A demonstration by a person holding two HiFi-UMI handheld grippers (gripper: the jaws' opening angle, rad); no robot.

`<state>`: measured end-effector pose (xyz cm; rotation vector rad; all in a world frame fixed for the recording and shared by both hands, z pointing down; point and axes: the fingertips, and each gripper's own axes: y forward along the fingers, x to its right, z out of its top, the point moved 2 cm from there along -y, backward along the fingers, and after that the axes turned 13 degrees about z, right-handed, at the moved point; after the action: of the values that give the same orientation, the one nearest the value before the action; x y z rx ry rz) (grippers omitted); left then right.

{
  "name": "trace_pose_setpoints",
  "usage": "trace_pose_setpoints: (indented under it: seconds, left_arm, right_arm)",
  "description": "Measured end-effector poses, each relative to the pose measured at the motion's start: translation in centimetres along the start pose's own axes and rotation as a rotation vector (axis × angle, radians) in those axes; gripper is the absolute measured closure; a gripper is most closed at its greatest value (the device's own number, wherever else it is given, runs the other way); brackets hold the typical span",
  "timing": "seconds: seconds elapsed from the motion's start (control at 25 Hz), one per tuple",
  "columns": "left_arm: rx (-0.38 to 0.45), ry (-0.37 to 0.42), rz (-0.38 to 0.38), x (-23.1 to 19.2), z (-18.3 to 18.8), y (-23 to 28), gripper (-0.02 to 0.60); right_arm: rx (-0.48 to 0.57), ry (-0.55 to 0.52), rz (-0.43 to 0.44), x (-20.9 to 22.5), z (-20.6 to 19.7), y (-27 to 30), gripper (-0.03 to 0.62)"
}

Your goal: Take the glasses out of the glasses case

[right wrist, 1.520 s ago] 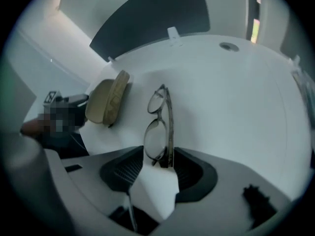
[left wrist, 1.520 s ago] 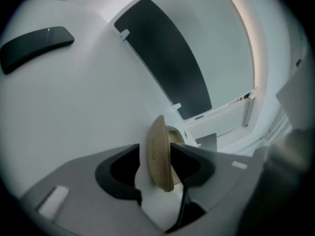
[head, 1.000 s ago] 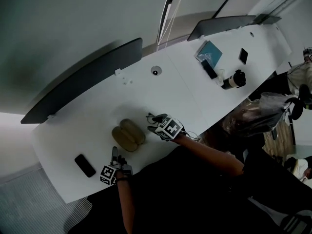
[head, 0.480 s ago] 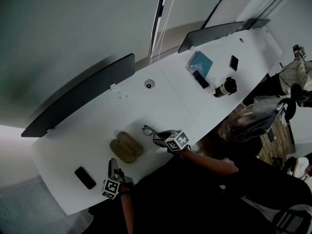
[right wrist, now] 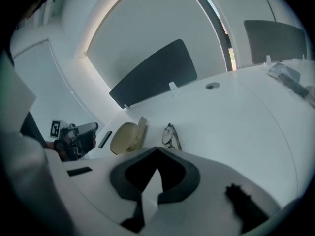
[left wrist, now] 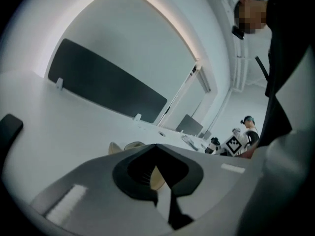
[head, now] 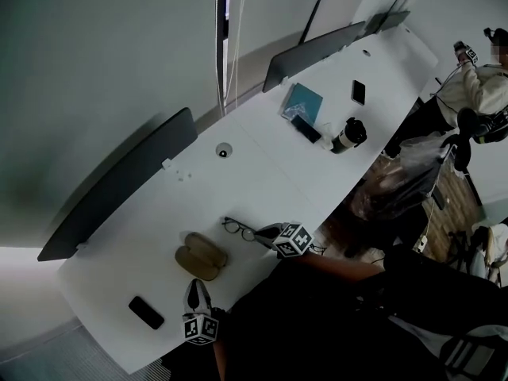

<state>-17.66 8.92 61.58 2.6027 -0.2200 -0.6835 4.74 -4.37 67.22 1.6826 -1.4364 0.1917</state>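
Note:
The black-rimmed glasses [head: 238, 228] [right wrist: 170, 135] lie on the white table [head: 270, 173], outside the case. The tan glasses case [head: 200, 256] [right wrist: 127, 136] lies open just left of them with nothing visible in it. My right gripper [head: 263, 231] [right wrist: 157, 149] sits a little right of the glasses, near the table's front edge, jaws shut and holding nothing. My left gripper [head: 195, 284] [left wrist: 156, 145] hangs above the front edge, below the case in the head view, also shut and not holding anything. Part of the case [left wrist: 125, 146] shows beyond its jaws.
A black phone [head: 146, 312] lies left of the left gripper. Dark divider panels [head: 119, 185] line the far edge. Further right stand a blue booklet [head: 304, 101], another phone [head: 359, 92] and a dark flask [head: 347, 136]. A person [head: 476, 86] stands at the far right.
The right gripper has drawn back from the glasses toward the front edge and closed. The left gripper has risen, rolled and closed. The glasses stay on the table.

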Motion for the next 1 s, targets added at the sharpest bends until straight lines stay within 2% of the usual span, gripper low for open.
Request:
trace_pose_setpoints:
  seconds: [0.04,0.12,0.24,0.48,0.72,1.0]
  left_arm:
    - [0.002,0.037,-0.011,0.6,-0.1,0.0,0.574]
    - [-0.010,0.053,-0.034,1.5,-0.7,0.1,0.574]
    - [-0.023,0.023,-0.032,1.8,-1.4,0.4,0.574]
    - [-0.025,-0.031,0.019,1.7,-1.9,0.2,0.574]
    - [-0.034,-0.079,0.018,1.4,-2.4,0.5,0.574]
    - [-0.044,-0.089,0.026,1.2,-2.5,0.9,0.574]
  right_arm:
    - [0.007,0.002,0.007,0.0,0.0,-0.1,0.585]
    - [0.009,-0.009,0.021,-0.2,0.4,0.0,0.585]
    - [-0.026,-0.049,0.054,-0.9,0.8,0.7,0.585]
    - [-0.096,-0.099,0.087,-1.1,0.4,1.3,0.585]
    - [-0.187,-0.184,0.107,-1.8,-0.2,2.1,0.586]
    - [-0.189,-0.138,0.100,-1.2,-0.2,2.1,0.586]
